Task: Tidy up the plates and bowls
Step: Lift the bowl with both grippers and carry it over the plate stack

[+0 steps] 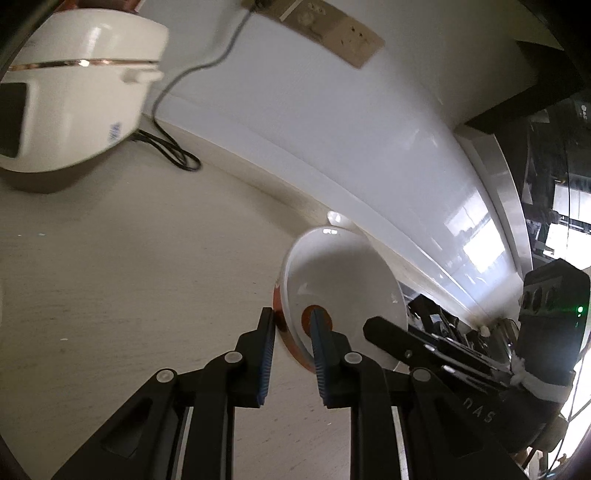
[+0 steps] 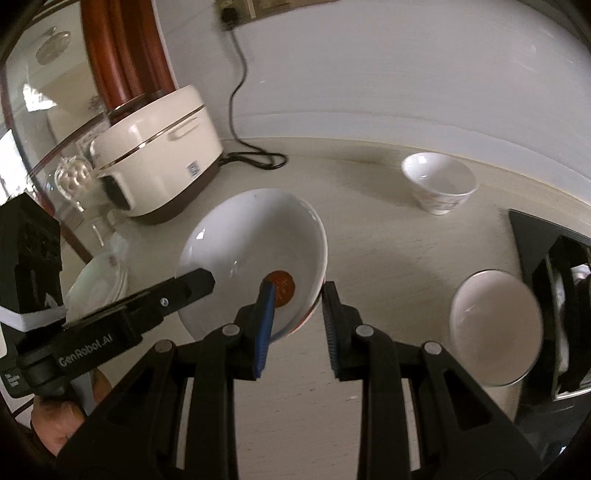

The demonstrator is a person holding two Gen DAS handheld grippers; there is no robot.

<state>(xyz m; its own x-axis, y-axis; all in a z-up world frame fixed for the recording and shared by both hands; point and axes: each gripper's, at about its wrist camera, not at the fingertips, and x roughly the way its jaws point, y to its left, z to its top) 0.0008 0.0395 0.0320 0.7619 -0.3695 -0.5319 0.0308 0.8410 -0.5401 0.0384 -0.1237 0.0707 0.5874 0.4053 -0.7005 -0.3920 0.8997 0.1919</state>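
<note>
Left gripper (image 1: 291, 321): jaws straddle the near rim of the red-spotted bowl (image 1: 343, 280), not visibly clamped.
Right gripper (image 2: 298, 300): likewise astride that bowl's rim, part open.
Bowl: tilted off the bench (image 2: 388, 251), between both grippers.
Others: small bowl (image 2: 439, 181) far right; plates (image 2: 99, 280) left.

Wall (image 2: 369, 74): plain white, with a raised band running along its foot where it meets the table.
Table (image 2: 388, 251): pale, faintly grained surface.
Socket (image 1: 328, 27): beige plate high on the wall, a dark cord (image 2: 236, 92) hanging from it.
Cooker (image 2: 159, 155): cream, standing at the table's left end.
Post (image 2: 125, 51): reddish-brown wood behind the cooker.
Light: daylight glare at right.
</note>
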